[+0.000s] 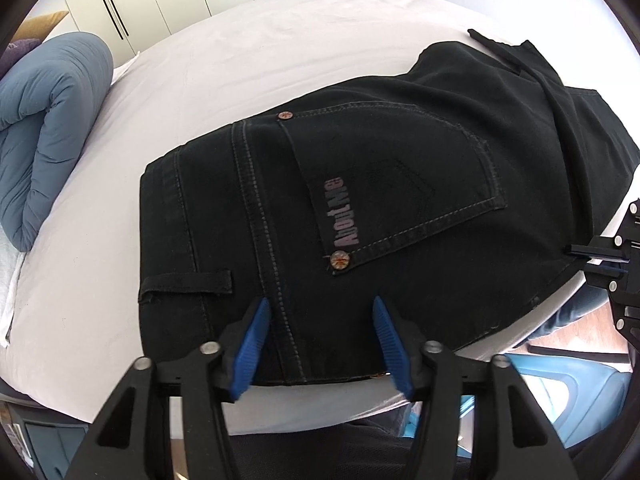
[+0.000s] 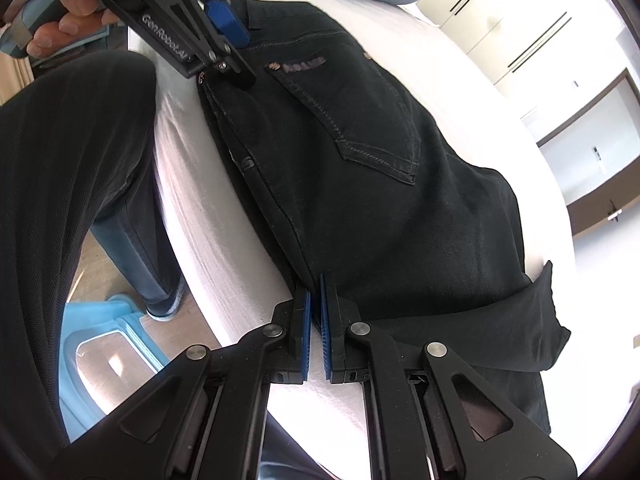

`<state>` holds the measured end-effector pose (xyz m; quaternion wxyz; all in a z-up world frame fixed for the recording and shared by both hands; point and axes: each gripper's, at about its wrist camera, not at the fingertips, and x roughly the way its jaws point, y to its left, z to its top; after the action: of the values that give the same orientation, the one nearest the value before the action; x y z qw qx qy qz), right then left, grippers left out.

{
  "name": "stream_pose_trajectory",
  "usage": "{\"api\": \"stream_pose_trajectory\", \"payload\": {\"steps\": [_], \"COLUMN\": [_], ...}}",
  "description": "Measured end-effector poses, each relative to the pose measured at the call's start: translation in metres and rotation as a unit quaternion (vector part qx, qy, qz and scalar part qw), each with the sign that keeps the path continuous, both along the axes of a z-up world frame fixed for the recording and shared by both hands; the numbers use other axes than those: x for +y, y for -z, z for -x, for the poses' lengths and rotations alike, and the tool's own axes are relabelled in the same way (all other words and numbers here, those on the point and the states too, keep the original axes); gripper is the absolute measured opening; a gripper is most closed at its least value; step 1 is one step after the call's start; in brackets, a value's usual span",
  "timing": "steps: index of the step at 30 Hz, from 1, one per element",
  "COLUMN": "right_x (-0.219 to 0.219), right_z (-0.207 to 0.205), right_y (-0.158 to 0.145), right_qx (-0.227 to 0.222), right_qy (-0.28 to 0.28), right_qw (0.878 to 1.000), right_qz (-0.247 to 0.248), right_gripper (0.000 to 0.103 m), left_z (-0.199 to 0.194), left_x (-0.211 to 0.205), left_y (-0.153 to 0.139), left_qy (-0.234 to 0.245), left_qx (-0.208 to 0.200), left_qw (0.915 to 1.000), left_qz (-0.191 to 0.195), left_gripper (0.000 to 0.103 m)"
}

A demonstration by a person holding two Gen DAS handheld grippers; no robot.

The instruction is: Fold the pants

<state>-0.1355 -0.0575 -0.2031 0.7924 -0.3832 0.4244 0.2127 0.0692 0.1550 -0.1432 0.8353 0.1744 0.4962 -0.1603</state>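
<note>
Evidently the black denim pants (image 1: pixel 360 208) lie flat on the white-sheeted bed (image 1: pixel 200 80), seat side up, already doubled leg over leg, the waistband end near the bed's near edge and the legs running off toward the far side, where one loose end is turned back on itself. The left gripper (image 1: pixel 320 320) stands with its blue pads (image 1: pixel 252 344) apart over the waistband seam, nothing pressed between them. The right gripper (image 2: pixel 315 312) has its blue pads nearly together at the pants' near edge further down the leg; whether cloth is pinched there cannot be told. Judged from its thick seams and riveted back pocket (image 1: pixel 400 184), the fabric is fairly heavy, limp but with body, not slippery and not fragile; it should hold a crease and drag on the sheet. Best holds appear to be the stitched waistband and the doubled side edge, where layers stack. A rolled blue duvet (image 1: pixel 48 128) lies well clear.
</note>
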Motion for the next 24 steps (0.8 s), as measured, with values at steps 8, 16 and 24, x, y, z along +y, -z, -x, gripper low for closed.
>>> {"api": "stream_pose_trajectory", "payload": {"steps": [8, 16, 24], "right_x": [0.004, -0.026, -0.168], "right_z": [-0.001, -0.005, -0.071], "right_y": [0.005, -0.031, -0.096], "right_qx": [-0.02, -0.021, 0.005], "right_qy": [0.013, 0.076, 0.301], "right_qw": [1.0, 0.994, 0.925], "right_qz": [-0.002, -0.082, -0.231], "right_gripper": [0.009, 0.094, 0.094], "left_z": [-0.003, -0.051, -0.078], "left_x": [-0.005, -0.083, -0.116], "left_y": [-0.041, -0.054, 0.002], "left_qy": [-0.027, -0.006, -0.013], "left_qx": [-0.045, -0.058, 0.035], "left_qw": [0.9986, 0.9955, 0.995], "left_qz": [0.013, 0.074, 0.092], "left_gripper": [0.066, 0.067, 0.066]}}
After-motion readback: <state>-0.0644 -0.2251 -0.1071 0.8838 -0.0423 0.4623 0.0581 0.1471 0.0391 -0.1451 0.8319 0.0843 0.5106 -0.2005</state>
